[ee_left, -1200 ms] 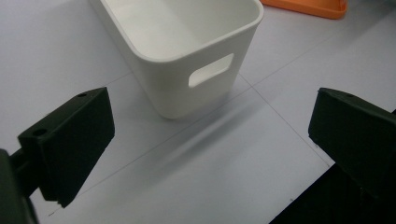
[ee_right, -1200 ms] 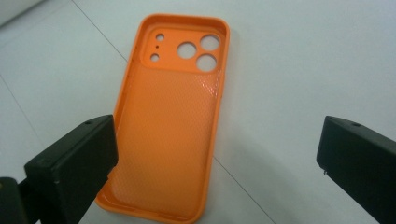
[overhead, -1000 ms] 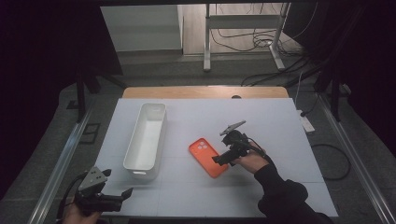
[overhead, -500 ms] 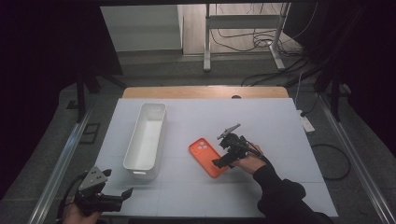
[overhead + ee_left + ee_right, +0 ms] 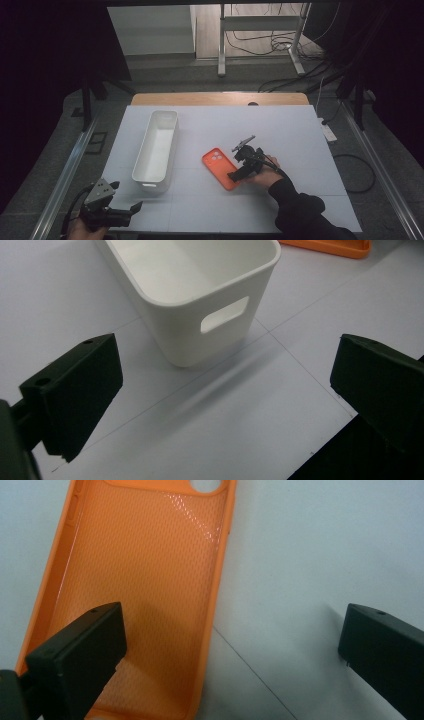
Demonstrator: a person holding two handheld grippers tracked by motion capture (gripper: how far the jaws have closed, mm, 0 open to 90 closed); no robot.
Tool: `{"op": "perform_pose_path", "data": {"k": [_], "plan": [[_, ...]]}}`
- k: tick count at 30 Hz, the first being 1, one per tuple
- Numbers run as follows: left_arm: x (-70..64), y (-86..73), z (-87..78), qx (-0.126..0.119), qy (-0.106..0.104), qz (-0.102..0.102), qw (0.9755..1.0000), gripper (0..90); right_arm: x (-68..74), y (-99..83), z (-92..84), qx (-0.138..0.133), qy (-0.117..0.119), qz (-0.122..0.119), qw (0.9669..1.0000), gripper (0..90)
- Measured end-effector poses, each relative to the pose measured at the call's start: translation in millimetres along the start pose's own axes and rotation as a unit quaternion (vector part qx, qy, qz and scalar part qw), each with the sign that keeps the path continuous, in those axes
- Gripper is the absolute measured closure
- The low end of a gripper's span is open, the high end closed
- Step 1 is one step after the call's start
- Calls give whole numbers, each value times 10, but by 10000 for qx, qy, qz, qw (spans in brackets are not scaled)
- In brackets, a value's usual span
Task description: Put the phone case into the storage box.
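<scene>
An orange phone case (image 5: 220, 167) lies hollow side up on the white table, right of a long white bin (image 5: 156, 144). My right gripper (image 5: 239, 174) is open and low over the case's near right end. In the right gripper view one jaw hangs above the case (image 5: 140, 590) and the other above bare table. My left gripper (image 5: 127, 210) is open at the near left table edge, empty, pointing towards the bin's near end. The left gripper view has the bin (image 5: 200, 295) with its handle slot just ahead, and a strip of the case (image 5: 330, 247) at the top.
The white table top (image 5: 300, 145) has a wooden strip (image 5: 220, 98) along its far edge. Metal rails run down both sides. Cables and a stand's legs (image 5: 260, 45) lie on the floor beyond the table.
My right gripper has slid towards me along the case and come down over its near end. The left gripper has stayed put.
</scene>
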State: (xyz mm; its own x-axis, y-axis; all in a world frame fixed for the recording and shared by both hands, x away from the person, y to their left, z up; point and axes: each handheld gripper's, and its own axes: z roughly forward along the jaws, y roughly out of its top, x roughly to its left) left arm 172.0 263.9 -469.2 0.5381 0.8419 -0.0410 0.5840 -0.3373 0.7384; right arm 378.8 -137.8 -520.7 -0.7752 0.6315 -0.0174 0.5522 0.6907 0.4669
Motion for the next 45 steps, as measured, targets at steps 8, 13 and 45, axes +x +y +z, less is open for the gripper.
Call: {"op": "perform_pose_path", "data": {"k": [8, 13, 45], "plan": [[-2, 2, 2, 13, 3, 10, 10000, 12, -31, 11, -111, -82, 144, -69, 9998, 390], [-2, 2, 2, 16, 4, 10, 10000, 12, -56, 26, -144, -37, 321, 34, 9995, 661], [10, 16, 21, 117, 32, -63, 9999, 12, -56, 54, -312, -176, 599, 342, 9975, 889]]}}
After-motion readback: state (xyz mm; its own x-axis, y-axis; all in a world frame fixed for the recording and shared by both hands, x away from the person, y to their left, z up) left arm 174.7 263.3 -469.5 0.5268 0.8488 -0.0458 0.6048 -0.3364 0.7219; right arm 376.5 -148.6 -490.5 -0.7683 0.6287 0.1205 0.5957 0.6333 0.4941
